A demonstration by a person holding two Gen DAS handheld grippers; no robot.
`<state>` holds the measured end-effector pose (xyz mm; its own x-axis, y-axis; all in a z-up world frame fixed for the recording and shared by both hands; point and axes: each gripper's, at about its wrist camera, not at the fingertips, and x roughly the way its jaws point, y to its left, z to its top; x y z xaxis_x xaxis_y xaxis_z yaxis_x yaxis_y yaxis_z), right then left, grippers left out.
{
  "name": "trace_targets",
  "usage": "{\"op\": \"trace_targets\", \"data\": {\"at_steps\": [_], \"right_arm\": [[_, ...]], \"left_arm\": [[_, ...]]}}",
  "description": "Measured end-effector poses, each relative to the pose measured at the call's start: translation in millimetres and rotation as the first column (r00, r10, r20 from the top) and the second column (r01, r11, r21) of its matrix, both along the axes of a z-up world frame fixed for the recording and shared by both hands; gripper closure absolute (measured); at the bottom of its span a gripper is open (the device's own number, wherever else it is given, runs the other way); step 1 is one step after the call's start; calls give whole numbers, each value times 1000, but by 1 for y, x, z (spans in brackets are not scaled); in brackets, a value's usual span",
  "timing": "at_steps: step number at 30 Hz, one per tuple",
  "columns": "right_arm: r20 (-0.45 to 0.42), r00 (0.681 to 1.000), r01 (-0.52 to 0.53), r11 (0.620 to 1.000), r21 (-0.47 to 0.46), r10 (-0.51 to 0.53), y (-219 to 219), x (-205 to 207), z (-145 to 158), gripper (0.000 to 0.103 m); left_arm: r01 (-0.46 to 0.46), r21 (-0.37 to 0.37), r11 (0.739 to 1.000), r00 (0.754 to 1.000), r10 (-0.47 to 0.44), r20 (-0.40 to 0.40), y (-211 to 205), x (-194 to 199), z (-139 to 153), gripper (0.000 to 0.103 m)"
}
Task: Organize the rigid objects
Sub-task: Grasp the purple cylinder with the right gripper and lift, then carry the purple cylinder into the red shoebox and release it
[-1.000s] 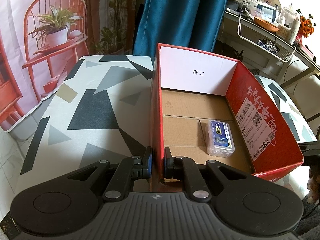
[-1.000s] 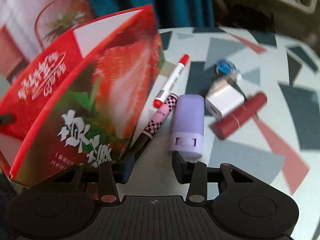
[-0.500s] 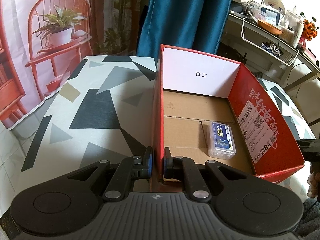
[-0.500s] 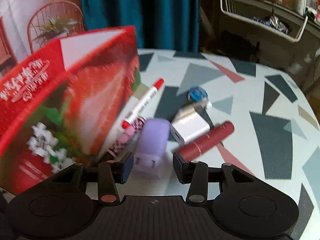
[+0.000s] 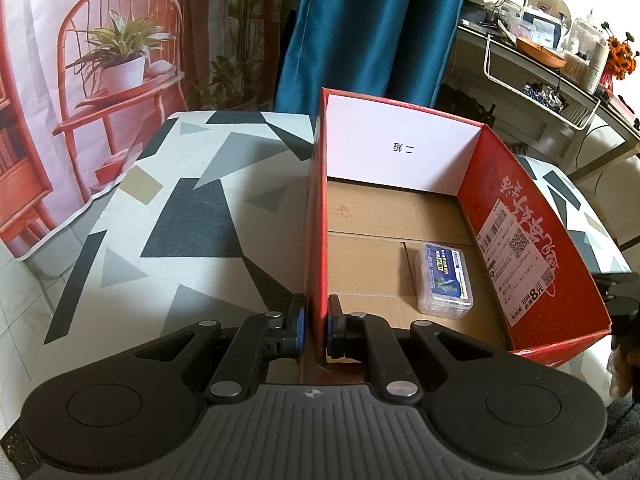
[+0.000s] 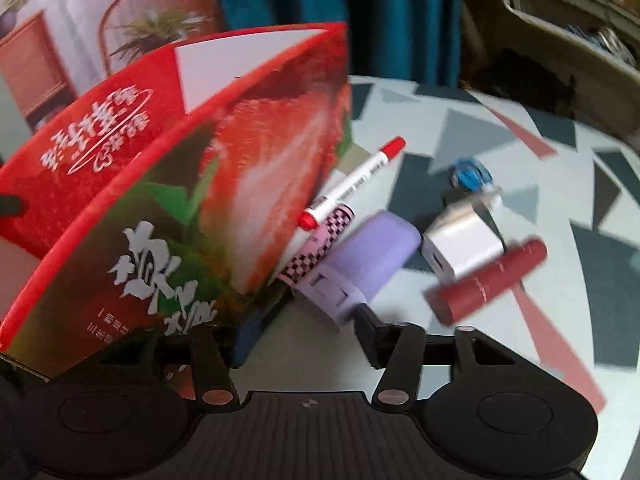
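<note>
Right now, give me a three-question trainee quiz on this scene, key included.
1. True or false: the left gripper is clamped on a wall of the red box.
2. What already lies in the box? A) red marker B) clear plastic case C) white charger
3. Which thing lies nearest the right gripper?

Key
1. True.
2. B, the clear plastic case.
3. The purple case, just ahead of the open jaws, which have just been opening; nothing is gripped.
</note>
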<state>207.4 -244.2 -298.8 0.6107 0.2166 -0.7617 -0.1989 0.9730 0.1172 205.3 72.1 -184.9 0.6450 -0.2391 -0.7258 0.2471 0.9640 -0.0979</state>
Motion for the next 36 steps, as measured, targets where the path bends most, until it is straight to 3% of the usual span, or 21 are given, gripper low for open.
{"op": "trace_targets", "data": {"at_steps": [3, 4, 9, 12, 17, 20, 23, 27, 30, 33, 36], "right_arm": [[26, 991, -129, 988, -90, 132, 0, 8, 9, 46], [38, 981, -180, 973, -146, 188, 1, 10, 12, 38], [-11, 900, -415, 851, -323, 435, 2, 29, 21, 20], [-54, 871, -477, 814, -330, 489, 1, 45, 20, 16], [-138, 838, -545, 794, -270, 528, 2, 67, 6, 16], [-177, 825, -564, 772, -294, 536, 5, 74, -4, 14], [-190, 834, -551, 798, -245, 518, 1, 82, -8, 15], [-170, 870, -491, 841, -226, 462, -5, 80, -7, 17], [-128, 920, -391, 899, -197, 371, -12, 75, -5, 17], [-57, 962, -272, 956, -112, 267, -26, 65, -3, 17], [30, 987, -158, 986, -58, 159, -37, 55, 1, 17]], "left_arm": [[2, 4, 1000, 1000, -2, 0, -1, 0, 0, 92], [2, 5, 1000, 1000, -2, 0, -1, 0, 0, 92], [-9, 14, 1000, 1000, 9, 1, -3, 0, 1, 92], [-13, 19, 1000, 1000, 13, -2, -3, 0, 1, 92], [-11, 21, 1000, 1000, 11, -7, -2, 1, 2, 92], [-9, 19, 1000, 1000, 9, -9, -2, 1, 2, 92], [-8, 15, 1000, 1000, 9, -8, -1, 1, 1, 92], [-7, 10, 1000, 1000, 8, -9, -1, 1, 1, 92], [-7, 10, 1000, 1000, 7, -8, -1, 1, 1, 92], [-7, 10, 1000, 1000, 7, -8, -1, 1, 1, 92], [-8, 10, 1000, 1000, 8, -8, -1, 1, 1, 92]]}}
